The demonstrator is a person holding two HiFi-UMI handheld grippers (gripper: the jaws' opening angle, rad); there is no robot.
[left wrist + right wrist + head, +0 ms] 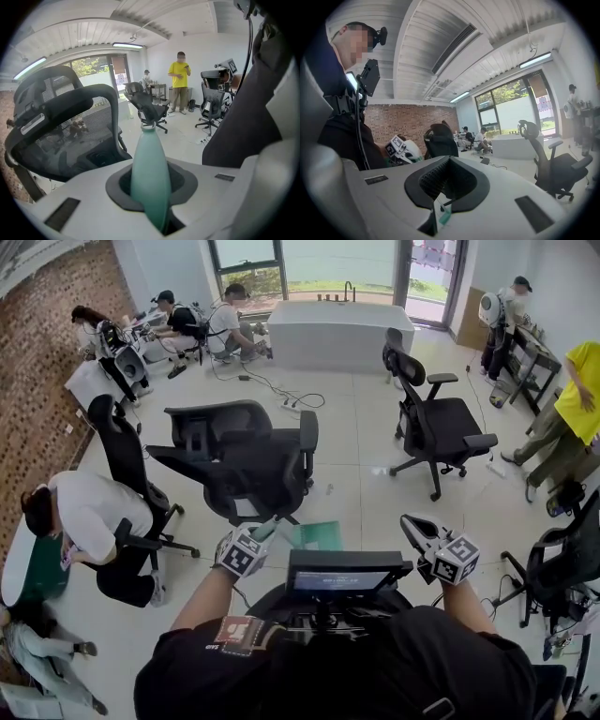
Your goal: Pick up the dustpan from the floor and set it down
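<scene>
Dustpan (317, 535), teal, sits at the lower centre of the head view, just below the black office chair (244, 460), its handle (150, 173) clamped in the left gripper (267, 529). Right gripper (412, 526), at lower right, has its jaws together with nothing between them. The sleeve patch (246, 634) carries print too small to read.

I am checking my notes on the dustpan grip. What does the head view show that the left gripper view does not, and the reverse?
Only the head view shows the dustpan's flat teal pan and the right gripper. Only the left gripper view shows closely how the fingers are closed on the teal handle. Both views show the left gripper, the black mesh chair in front of it, and the person in a yellow shirt.
</scene>
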